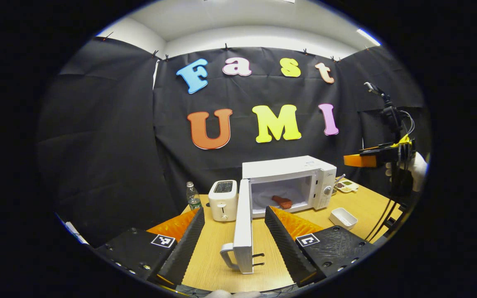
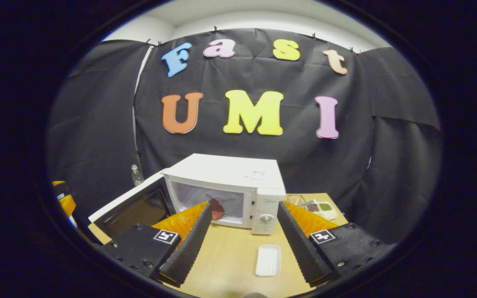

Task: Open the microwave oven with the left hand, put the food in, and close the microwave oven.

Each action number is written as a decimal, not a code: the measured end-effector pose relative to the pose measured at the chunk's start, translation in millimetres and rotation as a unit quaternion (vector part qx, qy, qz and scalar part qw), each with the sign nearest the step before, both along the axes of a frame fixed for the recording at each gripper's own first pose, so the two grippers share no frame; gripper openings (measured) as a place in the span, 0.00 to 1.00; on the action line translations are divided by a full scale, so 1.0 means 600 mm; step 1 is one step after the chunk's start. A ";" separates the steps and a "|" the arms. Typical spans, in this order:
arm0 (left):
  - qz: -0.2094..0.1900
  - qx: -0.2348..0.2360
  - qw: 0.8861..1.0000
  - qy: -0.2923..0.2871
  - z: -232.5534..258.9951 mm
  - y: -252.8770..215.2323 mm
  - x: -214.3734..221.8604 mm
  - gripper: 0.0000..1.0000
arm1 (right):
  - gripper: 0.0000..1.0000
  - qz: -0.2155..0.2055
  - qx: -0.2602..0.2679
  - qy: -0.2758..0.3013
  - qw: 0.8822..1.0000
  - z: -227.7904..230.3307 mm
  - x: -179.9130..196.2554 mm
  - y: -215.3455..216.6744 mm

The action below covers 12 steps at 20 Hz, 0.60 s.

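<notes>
In the left gripper view, our left gripper [image 1: 232, 231] is spread wide with nothing in it. The door [image 1: 243, 223] stands open between its fingers, edge-on, its handle [image 1: 227, 254] nearest us on the left side. Farther back, the food [image 1: 283, 201] sits inside the microwave [image 1: 288, 167]. Our right gripper [image 2: 242, 236] is spread and empty too, back from the microwave. We think the left one should push the door shut.

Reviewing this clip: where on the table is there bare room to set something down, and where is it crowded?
Bare wood lies in front of the microwave, between its open door and the small white tray. Left of the door, the toaster and water bottle crowd the back edge; a compartment dish sits right of the microwave.
</notes>
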<state>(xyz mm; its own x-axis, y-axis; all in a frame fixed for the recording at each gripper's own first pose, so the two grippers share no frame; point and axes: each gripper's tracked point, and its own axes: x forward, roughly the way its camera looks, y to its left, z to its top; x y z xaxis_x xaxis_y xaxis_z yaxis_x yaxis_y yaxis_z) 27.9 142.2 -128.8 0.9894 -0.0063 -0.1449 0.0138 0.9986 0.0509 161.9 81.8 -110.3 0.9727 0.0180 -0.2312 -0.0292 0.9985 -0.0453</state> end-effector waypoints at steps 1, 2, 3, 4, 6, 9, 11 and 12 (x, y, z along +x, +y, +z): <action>-0.004 0.001 1.000 -0.009 0.006 -0.009 0.001 0.90 | 1.00 -0.010 0.009 0.006 1.000 0.004 -0.027 -0.020; -0.007 0.000 1.000 -0.014 0.007 -0.017 0.004 0.90 | 1.00 -0.015 0.023 0.013 1.000 0.002 -0.054 -0.035; -0.010 -0.003 1.000 -0.015 0.006 -0.024 0.006 0.90 | 0.92 -0.021 0.029 0.023 0.999 -0.001 -0.081 -0.049; -0.011 -0.006 1.000 -0.014 0.002 -0.033 0.006 0.90 | 1.00 -0.029 0.024 0.026 0.999 0.000 -0.105 -0.067; -0.018 -0.014 1.000 -0.012 0.001 -0.050 0.004 0.90 | 1.00 -0.042 0.014 0.026 0.999 0.004 -0.141 -0.098; -0.034 -0.013 0.999 -0.018 0.009 -0.076 0.002 0.87 | 0.92 -0.057 0.021 0.038 0.997 -0.005 -0.173 -0.132; -0.040 -0.007 0.999 -0.020 0.007 -0.087 -0.002 0.53 | 1.00 -0.058 0.032 0.042 0.997 -0.005 -0.182 -0.139; -0.034 0.000 0.999 -0.023 0.008 -0.087 0.001 0.36 | 0.92 -0.058 0.033 0.045 0.997 -0.005 -0.184 -0.140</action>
